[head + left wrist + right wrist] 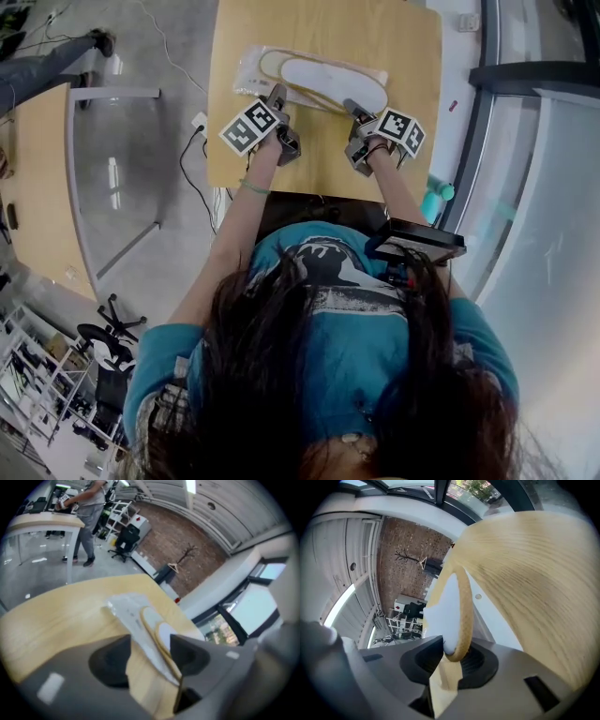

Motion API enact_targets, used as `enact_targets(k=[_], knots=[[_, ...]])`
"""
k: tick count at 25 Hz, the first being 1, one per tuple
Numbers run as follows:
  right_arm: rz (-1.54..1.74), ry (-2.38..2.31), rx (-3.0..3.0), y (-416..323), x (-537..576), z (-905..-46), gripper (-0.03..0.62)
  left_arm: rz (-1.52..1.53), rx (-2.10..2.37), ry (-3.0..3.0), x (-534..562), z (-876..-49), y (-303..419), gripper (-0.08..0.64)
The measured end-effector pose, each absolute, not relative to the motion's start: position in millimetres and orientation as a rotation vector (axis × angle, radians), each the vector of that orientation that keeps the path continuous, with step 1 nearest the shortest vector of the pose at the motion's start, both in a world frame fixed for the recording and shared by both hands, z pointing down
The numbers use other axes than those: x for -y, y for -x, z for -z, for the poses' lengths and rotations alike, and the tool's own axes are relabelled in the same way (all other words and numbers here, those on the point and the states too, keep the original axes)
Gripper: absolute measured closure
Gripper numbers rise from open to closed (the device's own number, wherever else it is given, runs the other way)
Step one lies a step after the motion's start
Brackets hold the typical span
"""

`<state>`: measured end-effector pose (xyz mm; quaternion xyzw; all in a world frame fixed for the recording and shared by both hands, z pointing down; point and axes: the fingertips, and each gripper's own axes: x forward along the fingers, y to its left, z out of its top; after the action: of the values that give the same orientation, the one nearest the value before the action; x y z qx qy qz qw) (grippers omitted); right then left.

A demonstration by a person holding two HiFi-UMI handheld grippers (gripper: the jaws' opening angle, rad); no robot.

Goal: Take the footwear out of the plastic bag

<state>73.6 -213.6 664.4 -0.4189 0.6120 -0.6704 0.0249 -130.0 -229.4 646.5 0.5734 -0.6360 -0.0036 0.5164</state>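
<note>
1. Wooden table [403,47]: the person holding both grippers stands at one of its edges.
2. Plastic bag [247,73] lies flat on the table, over toward the edge opposite that person.
3. Flat white slipper [333,82] with a tan rim lies on the table, overlapping the bag. I can't tell how much of it is still inside.
4. Left gripper [277,97]: jaws spread wide just above the table. In the left gripper view the bag [125,607] and the slipper [158,631] run between the jaws of the left gripper [150,645], and the pads aren't pressing on either.
5. Right gripper [355,110]: low over the table and angled down. In the right gripper view the right gripper [452,656] has its jaws pinched on the slipper's [451,604] tan rim and white sole, with the table [534,573] behind.
</note>
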Motion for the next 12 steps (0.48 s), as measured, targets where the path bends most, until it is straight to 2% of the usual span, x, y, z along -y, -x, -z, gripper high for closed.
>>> enact_targets(k=[8, 10, 12], knots=[[1.991, 1.377, -2.033, -68, 243, -663, 0.501, 0.17, 1.35, -1.461, 205, -616, 123, 0.313], [2.007, 1.383, -2.054, -66, 247, -662, 0.47, 0.186, 1.316, -1.489, 203, -609, 119, 0.313], [1.99, 1.421, -2.131, -65, 249, -658, 0.386, 0.191, 1.283, -1.52, 199, -603, 116, 0.313]])
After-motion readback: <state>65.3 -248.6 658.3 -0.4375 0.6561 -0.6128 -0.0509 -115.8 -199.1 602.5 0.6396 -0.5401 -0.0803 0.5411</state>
